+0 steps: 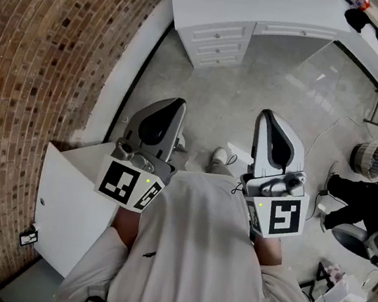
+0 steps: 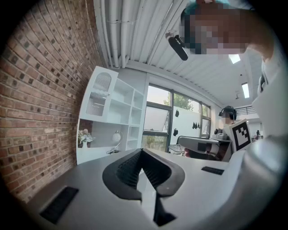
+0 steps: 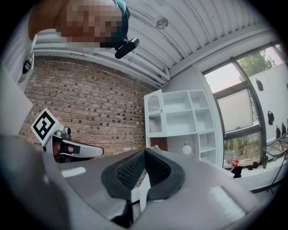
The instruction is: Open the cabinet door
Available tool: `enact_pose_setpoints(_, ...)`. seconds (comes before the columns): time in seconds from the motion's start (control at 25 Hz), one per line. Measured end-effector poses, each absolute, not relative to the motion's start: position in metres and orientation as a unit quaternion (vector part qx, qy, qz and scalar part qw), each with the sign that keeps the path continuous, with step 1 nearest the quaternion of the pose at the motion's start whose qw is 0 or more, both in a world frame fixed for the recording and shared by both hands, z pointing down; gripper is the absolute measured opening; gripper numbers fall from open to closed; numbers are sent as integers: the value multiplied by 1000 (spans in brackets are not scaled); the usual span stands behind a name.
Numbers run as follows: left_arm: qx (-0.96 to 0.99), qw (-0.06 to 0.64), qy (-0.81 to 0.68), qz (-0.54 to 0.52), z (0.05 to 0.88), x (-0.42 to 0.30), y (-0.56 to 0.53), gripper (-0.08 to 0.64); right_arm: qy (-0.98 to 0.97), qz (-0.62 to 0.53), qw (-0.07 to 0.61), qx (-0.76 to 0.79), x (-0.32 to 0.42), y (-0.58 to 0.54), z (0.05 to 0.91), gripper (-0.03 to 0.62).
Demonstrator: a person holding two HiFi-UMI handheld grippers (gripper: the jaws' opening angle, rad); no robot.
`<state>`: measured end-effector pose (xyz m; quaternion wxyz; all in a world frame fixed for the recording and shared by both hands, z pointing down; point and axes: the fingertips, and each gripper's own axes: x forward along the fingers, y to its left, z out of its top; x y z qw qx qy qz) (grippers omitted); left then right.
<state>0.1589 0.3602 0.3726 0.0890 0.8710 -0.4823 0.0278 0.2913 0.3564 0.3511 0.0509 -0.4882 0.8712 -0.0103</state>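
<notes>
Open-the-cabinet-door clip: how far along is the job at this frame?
Done: nothing visible. In hand: nothing; the left gripper and right gripper are both shut, empty, and held well short of the white shelf cabinet. Left: approach, take hold of its arched-glass door and swing it open. Whether that door is fully shut or ajar cannot be told from here.

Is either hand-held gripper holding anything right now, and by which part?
Nothing is held. The left hand-held gripper and the right hand-held gripper each have their jaws closed together with nothing between them.
</notes>
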Motion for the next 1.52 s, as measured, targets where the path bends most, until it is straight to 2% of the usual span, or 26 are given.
enact_pose_setpoints(0.24,872,77,-483,27,358,137,381,9,872,-2,47,-488,260,371,338,-2)
enact_pose_setpoints(0.44,865,82,-495,14,356,84,384,9,870,-21,66,-488,222,375,336,-3)
enact_pose_setpoints(1.04,871,92,-481,-24,362,-49,368,9,864,8,53,-501,94,368,336,-2)
enact_pose_setpoints(1.28,878,91,-469,-23,364,-70,358,9,853,1,78,-516,70,357,325,-2)
enact_pose_setpoints(1.52,879,94,-467,-18,368,-90,349,9,854,7,47,-518,52,347,337,-2)
